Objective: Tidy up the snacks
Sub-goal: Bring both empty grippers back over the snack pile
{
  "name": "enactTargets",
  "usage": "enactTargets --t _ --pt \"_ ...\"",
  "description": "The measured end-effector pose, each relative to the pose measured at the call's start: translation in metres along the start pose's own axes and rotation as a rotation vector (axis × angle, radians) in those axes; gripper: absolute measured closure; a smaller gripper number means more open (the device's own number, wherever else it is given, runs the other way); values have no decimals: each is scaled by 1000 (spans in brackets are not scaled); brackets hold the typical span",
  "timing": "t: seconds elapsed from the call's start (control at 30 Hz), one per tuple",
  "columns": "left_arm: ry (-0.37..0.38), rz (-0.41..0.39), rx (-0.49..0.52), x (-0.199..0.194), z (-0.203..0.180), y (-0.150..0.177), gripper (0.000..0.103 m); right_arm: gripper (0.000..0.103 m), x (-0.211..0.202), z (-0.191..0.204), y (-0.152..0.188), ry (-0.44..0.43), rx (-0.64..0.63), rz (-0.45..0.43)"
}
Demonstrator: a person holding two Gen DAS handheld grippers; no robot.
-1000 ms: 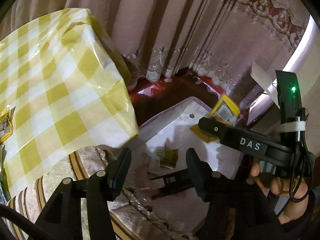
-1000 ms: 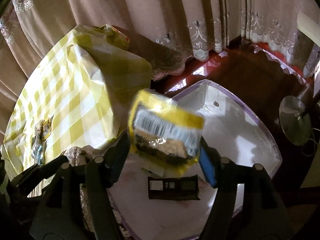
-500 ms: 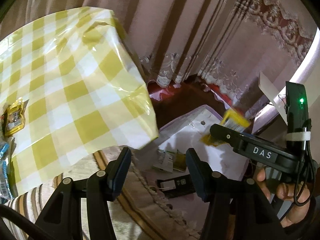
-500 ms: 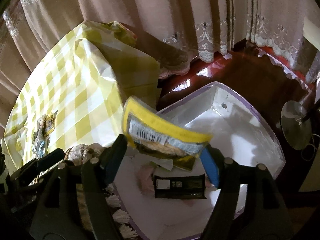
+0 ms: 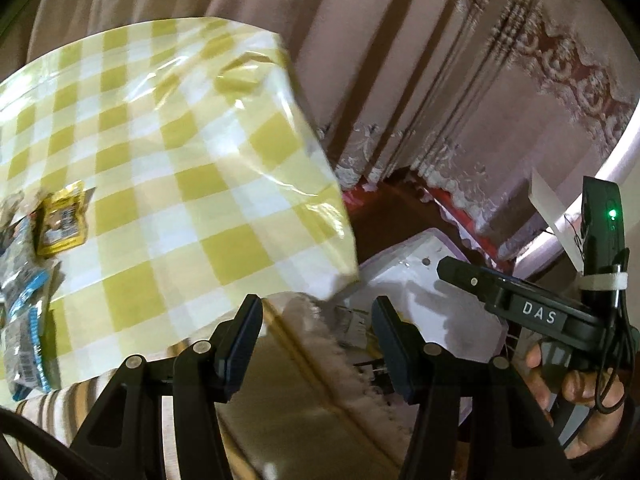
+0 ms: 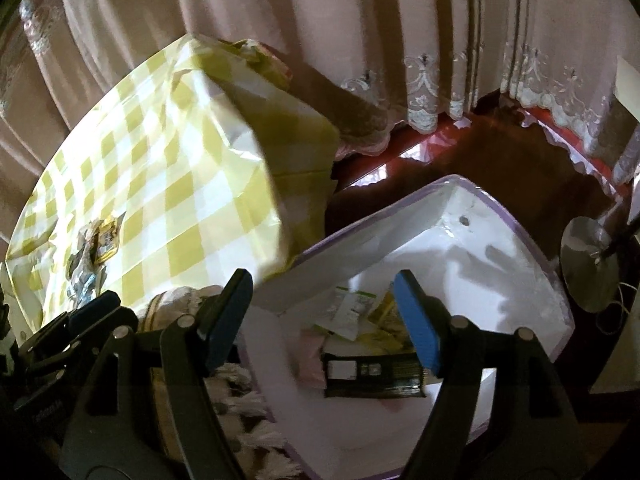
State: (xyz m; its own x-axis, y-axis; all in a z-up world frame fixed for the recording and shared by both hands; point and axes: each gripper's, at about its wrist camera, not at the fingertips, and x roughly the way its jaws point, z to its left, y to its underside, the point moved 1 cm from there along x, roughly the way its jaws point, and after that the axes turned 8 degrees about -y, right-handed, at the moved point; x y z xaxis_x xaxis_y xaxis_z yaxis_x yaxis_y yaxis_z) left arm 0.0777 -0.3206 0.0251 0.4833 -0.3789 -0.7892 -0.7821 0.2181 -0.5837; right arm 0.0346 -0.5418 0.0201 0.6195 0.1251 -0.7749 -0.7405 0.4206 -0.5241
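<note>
Both my grippers, left (image 5: 316,336) & right (image 6: 324,316), gape empty; reaching for table snacks (image 5: 60,220), I could snag the tablecloth (image 5: 180,160).

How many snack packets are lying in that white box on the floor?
About 4 in the white box: a black bar in front, a pink packet beside it, a green-white sachet and a yellow packet behind. The pile may hide more.

Empty left gripper (image 5: 316,340) at six o'clock; yellow snack packet (image 5: 62,220) on checked tablecloth (image 5: 180,168) at nine o'clock; white bin (image 5: 436,300) at four.
</note>
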Motion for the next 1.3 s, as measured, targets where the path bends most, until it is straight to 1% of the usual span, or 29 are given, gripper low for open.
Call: enactTargets --t 0.13,0.37,0.57,0.77,0.9,1.1,1.3 --pt "-21 -13 -48 -7 26 1 45 27 9 25 2 -28 -30 17" --pt "-76 -42 -142 -23 77 6 45 27 29 85 16 -97 -108 50" --pt "-130 -65 -223 -35 126 12 45 27 48 130 30 -125 -162 70" --pt "-199 -83 -320 -49 183 22 45 27 62 165 33 -114 -224 75" --pt "-242 -94 -388 -56 224 28 45 26 73 181 30 -106 -241 71" --pt "-299 -105 -453 -58 271 30 45 25 98 209 26 -92 -275 78" --pt "-349 -106 -503 -57 319 27 45 24 123 239 21 -80 -340 106"
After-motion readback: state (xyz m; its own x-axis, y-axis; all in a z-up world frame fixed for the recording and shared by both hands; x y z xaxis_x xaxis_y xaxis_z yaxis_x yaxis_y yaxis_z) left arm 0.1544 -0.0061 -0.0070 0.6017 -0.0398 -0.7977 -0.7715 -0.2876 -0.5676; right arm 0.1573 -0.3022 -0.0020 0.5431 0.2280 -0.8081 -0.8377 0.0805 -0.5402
